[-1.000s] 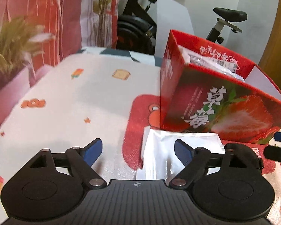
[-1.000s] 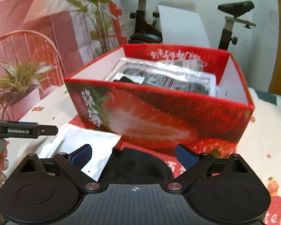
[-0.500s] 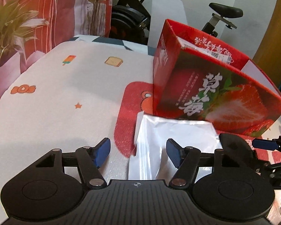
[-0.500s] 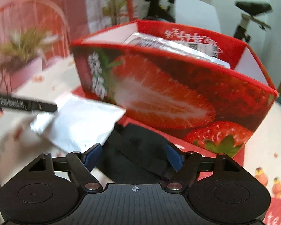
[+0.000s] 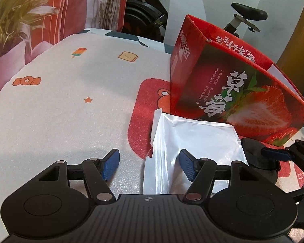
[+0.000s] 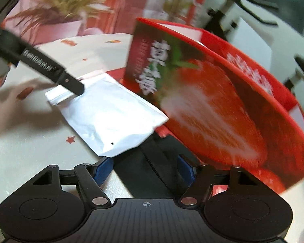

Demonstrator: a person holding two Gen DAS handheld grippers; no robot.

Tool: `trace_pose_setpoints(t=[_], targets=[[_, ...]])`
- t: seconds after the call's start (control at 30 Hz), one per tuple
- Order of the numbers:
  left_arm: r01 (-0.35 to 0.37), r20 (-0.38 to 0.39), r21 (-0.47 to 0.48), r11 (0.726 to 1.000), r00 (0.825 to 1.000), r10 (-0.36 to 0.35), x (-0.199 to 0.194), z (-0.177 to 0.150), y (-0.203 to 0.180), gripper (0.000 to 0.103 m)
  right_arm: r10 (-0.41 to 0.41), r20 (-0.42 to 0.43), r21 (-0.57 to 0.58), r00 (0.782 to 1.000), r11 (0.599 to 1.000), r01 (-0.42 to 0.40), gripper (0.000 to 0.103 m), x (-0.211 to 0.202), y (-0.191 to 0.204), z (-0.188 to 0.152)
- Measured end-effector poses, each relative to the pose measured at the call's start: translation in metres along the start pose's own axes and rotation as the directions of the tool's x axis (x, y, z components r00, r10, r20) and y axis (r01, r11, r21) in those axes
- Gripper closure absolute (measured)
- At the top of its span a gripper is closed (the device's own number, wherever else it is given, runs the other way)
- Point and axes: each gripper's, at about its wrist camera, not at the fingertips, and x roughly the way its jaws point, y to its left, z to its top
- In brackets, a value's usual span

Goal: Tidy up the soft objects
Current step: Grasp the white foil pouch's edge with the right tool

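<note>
A white plastic pouch (image 5: 194, 143) lies flat on the table in front of the red strawberry box (image 5: 239, 93). My left gripper (image 5: 150, 166) is open with the pouch's near left edge between its fingers. A black soft item (image 6: 143, 168) lies beside the pouch, under the box's front. My right gripper (image 6: 145, 169) is open and straddles that black item. The pouch (image 6: 109, 117) and the box (image 6: 223, 105) also show in the right wrist view, which is blurred. The black item (image 5: 259, 162) and the right gripper's fingertip (image 5: 275, 154) show at the right of the left wrist view.
The table (image 5: 60, 105) has a white cloth with small cartoon prints and a red patch. A potted plant (image 5: 8, 16) stands at the far left. An exercise bike (image 5: 148, 14) stands behind the table. The left gripper's finger (image 6: 50, 70) reaches onto the pouch's corner.
Both grippers have moved forward and down. The left now straddles the pouch's edge with narrower jaws. The right swung left and closed in around the black item.
</note>
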Motion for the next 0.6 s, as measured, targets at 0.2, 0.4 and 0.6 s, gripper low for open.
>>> trace_pose_setpoints(t=[0.2, 0.4, 0.6], targets=[[0.007, 0.007, 0.007, 1.0, 1.0, -0.007, 0.0, 0.003, 0.001, 0.036, -0.011, 0.041, -0.121, 0.999, 0.992, 0.016, 0.037, 0.003, 0.014, 0.01], [0.018, 0.017, 0.014, 1.0, 1.0, -0.018, -0.002, 0.009, 0.005, 0.036, 0.014, 0.083, -0.243, 0.996, 0.97, 0.007, 0.05, 0.006, 0.028, 0.018], [0.005, 0.025, -0.019, 1.0, 1.0, -0.005, -0.004, 0.008, 0.012, 0.036, 0.07, 0.081, -0.29, 0.994, 0.956, -0.044, 0.088, 0.007, 0.037, 0.022]])
